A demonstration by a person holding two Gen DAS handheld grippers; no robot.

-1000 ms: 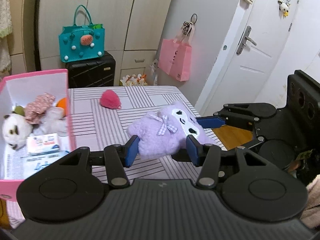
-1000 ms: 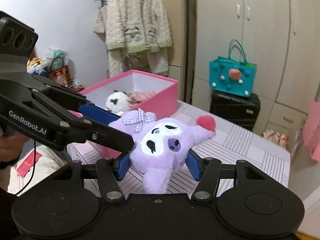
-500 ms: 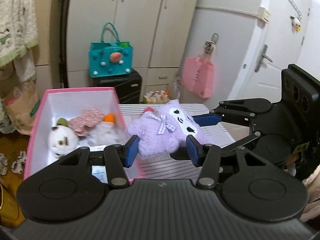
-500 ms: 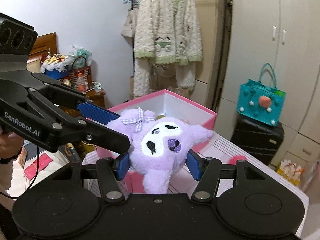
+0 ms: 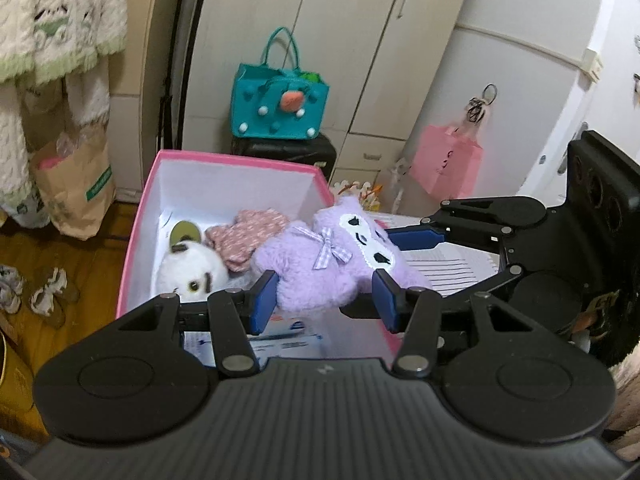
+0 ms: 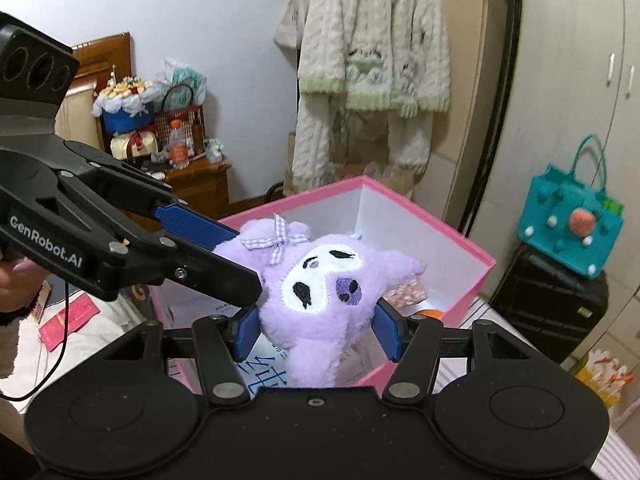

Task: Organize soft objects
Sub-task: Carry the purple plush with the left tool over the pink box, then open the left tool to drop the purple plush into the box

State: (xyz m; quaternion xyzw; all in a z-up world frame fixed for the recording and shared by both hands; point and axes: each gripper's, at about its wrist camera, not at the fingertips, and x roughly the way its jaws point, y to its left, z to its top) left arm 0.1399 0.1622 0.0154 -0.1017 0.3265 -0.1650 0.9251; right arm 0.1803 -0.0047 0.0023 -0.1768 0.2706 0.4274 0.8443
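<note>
A purple plush toy (image 5: 320, 268) with a white face and a checked bow hangs between both grippers, above the open pink box (image 5: 236, 160). My left gripper (image 5: 324, 300) is shut on its body. My right gripper (image 6: 318, 330) is shut on its head end (image 6: 320, 280). In the box lie a white plush (image 5: 192, 272), a pink floral soft piece (image 5: 244, 236) and printed packets. The right gripper also shows in the left wrist view (image 5: 416, 238), and the left one in the right wrist view (image 6: 196, 232).
The box stands on a striped table (image 5: 452, 264). Behind are a teal bag (image 5: 280, 104) on a black suitcase (image 5: 288, 152), a pink bag (image 5: 444, 164), cupboards and hanging knitwear (image 6: 368, 52). A paper bag (image 5: 72, 184) stands on the wood floor at left.
Both grippers have carried the purple plush left from over the striped table to above the pink box. Both grips are unchanged.
</note>
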